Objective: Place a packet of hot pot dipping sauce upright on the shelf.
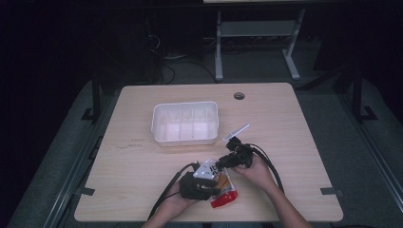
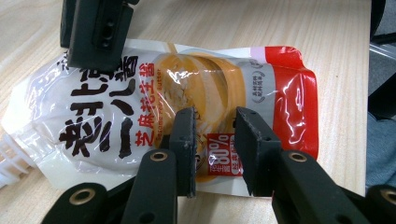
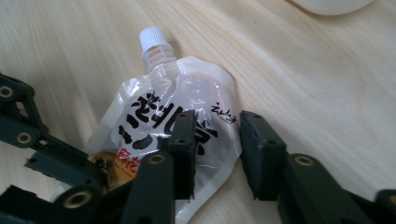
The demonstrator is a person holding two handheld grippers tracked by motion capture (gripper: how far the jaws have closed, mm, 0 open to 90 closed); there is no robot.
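Presently a glossy spouted foil pouch, white with red base (image 2: 187,107), lies flat at the near centre of the pale wooden table (image 1: 142,161), long axis running near-to-far, cap toward the white plastic bin (image 1: 185,122). Left gripper (image 2: 212,149) hovers half-open over its red end; right gripper (image 3: 215,149), likewise half-open, straddles the pouch's side edge near the capped end, apparently without contact
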